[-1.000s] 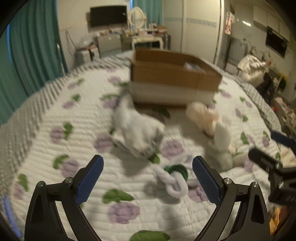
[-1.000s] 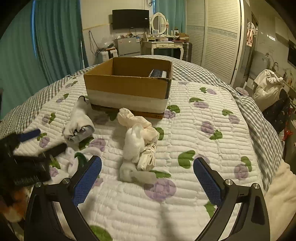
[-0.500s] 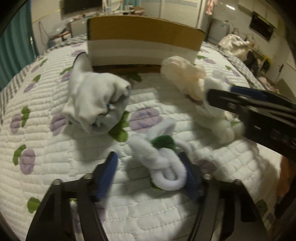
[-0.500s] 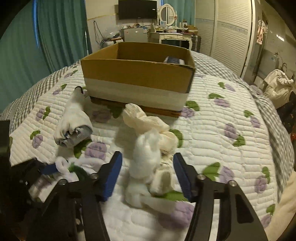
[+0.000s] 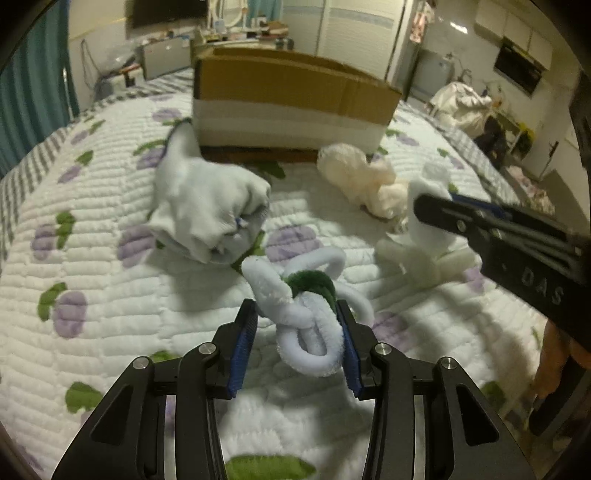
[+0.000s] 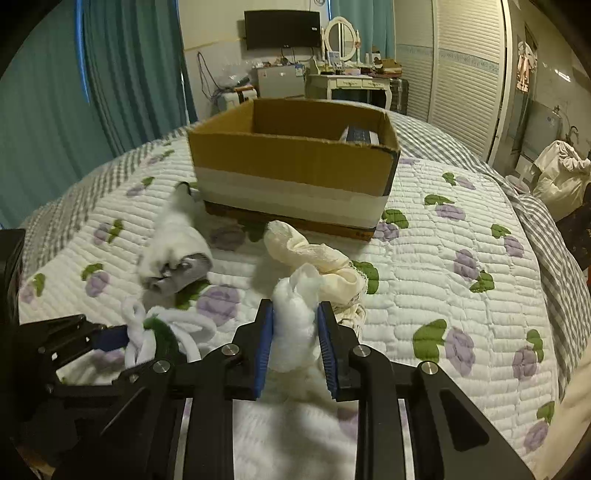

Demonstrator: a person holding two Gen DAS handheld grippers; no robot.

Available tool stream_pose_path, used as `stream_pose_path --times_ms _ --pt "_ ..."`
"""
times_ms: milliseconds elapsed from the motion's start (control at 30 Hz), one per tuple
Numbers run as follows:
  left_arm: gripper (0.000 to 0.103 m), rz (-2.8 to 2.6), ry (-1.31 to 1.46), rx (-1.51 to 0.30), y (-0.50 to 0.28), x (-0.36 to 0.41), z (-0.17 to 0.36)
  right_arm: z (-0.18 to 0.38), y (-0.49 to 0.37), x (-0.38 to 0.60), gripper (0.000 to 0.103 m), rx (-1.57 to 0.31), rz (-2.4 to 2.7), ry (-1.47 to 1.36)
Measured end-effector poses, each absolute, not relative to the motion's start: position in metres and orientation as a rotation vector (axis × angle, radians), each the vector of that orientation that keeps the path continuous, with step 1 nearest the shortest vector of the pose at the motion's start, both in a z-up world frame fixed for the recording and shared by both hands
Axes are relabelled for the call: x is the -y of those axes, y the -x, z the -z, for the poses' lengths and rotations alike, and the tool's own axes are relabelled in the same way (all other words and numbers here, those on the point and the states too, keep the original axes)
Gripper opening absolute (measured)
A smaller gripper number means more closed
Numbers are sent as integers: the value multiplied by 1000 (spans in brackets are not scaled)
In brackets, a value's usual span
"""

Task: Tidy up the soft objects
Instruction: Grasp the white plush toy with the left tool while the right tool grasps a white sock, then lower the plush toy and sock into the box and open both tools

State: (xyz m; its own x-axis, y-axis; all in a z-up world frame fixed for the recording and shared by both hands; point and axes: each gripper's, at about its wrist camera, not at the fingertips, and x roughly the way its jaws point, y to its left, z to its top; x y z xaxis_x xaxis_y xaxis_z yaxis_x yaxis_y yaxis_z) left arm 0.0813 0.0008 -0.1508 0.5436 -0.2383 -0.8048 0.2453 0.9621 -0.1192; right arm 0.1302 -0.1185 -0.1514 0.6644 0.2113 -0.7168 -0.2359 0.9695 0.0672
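1. Centrally, in the left wrist view: left gripper (image 5: 297, 332), black frame with blue pads, jaws clamped on a fluffy white knotted rope toy with a dark green band (image 5: 306, 325); toy squeezed between both pads, loops spilling forward onto the white quilted bedspread with purple flowers and green leaves (image 5: 92, 295).
2. Likewise, in the right wrist view: right gripper (image 6: 295, 343), same build, jaws clamped on a soft white cloth bundle (image 6: 295, 332); bundle pinched between both pads, low over the bedspread.
3. Just beyond that bundle, touching it: crumpled cream-coloured fabric piece (image 6: 314, 258), lying on the bedspread.
4. Left of the cream piece, apart from it: rolled white-and-grey sock bundle (image 6: 173, 254), resting on the bedspread, one end reaching toward the box corner.
5. Behind all soft items: open brown cardboard box with a white band around its lower half (image 6: 295, 173), standing on the bedspread; one dark flat item (image 6: 362, 134) inside at the far right corner, identity not discernible.
6. Background: teal curtains (image 6: 110, 92), wall-mounted black television (image 6: 282, 29), white dresser with oval mirror (image 6: 341, 37).
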Motion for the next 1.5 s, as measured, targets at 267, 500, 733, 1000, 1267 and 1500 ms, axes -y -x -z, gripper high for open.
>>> stream_pose_path --times_ms 267,500,733,1000,1267,1500 --pt "41 252 1 -852 -58 -7 97 107 -91 122 24 -712 -289 1" --pt "41 220 -27 -737 -47 -4 42 58 -62 126 24 -611 -314 -6" --pt "41 210 -78 -630 -58 5 0 15 -65 129 24 -534 -337 9" --pt "41 197 -88 -574 -119 10 -18 -21 -110 132 24 -476 -347 37" --pt "41 200 -92 -557 -198 12 -18 -32 -195 130 24 -466 -334 52" --pt "41 189 -104 -608 -276 16 13 -6 -292 124 24 -542 -342 14"
